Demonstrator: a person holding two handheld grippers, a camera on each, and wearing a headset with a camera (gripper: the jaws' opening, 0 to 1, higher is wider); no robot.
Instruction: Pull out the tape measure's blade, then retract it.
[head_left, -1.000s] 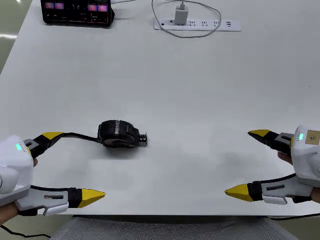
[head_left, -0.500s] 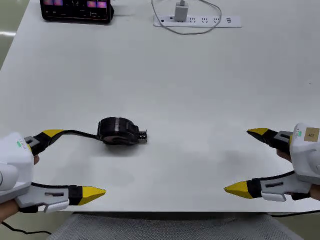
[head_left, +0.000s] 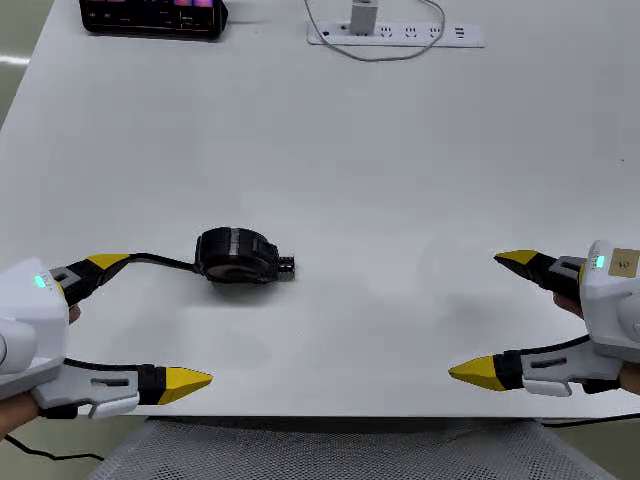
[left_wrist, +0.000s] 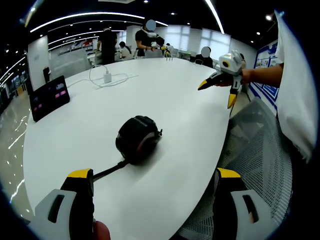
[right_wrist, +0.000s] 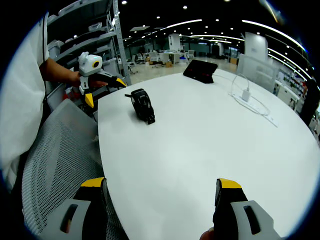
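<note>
**Black tape measure lies between two open grippers**

We hold both grippers low at the near edge of the white table (head_left: 380, 150). The tape measure (head_left: 236, 256) lies left of centre, its blade hook (head_left: 286, 265) pointing right and the blade seemingly all inside. The left gripper (head_left: 150, 320) is spread wide and empty; the case's black strap (head_left: 160, 263) runs up to one tip, and we cannot tell if they touch. The right gripper (head_left: 490, 315), equally wide and empty, sits well apart to the right. We judge the pull not yet begun. Next, one gripper should steady the case while the other closes precisely on the small hook.
</note>
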